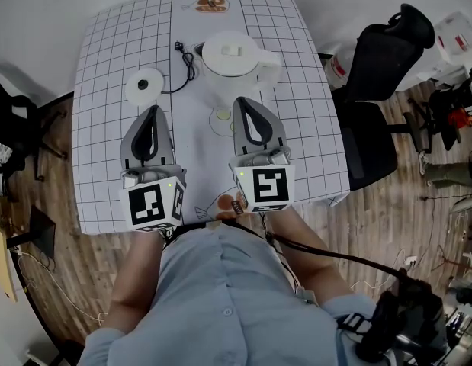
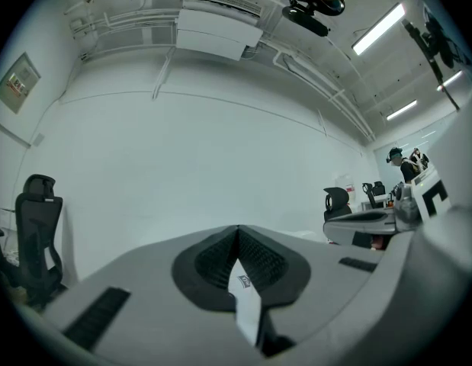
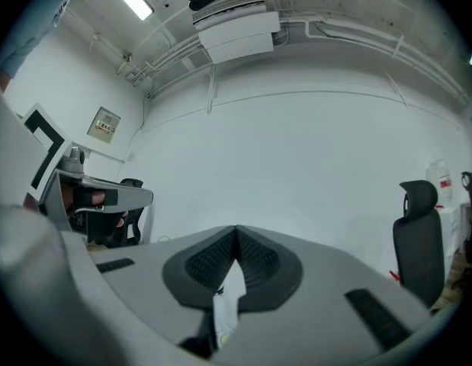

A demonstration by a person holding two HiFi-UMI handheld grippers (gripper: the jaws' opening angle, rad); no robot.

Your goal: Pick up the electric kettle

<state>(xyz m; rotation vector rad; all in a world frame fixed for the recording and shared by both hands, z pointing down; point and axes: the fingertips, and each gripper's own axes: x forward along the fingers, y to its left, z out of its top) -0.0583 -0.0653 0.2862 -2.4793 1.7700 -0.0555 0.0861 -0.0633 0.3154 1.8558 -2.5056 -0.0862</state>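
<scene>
A white electric kettle point(image 1: 230, 58) stands on the far middle of the gridded table point(image 1: 106, 67), its handle point(image 1: 268, 70) turned to the right. Its round white base point(image 1: 145, 85) lies to the left, with a black cord point(image 1: 186, 63) running from it. My left gripper point(image 1: 154, 110) hovers near the base, shut and empty. My right gripper point(image 1: 246, 100) is just in front of the kettle, also shut with nothing in it. Both gripper views face a white wall over closed tips, the left gripper point(image 2: 238, 227) and the right gripper point(image 3: 236, 227); the kettle does not show there.
A black office chair point(image 1: 380, 67) stands close to the table's right edge. A brown printed picture point(image 1: 211, 4) marks the far edge, and a yellowish ring mark point(image 1: 220, 116) lies between the grippers. Wooden floor surrounds the table.
</scene>
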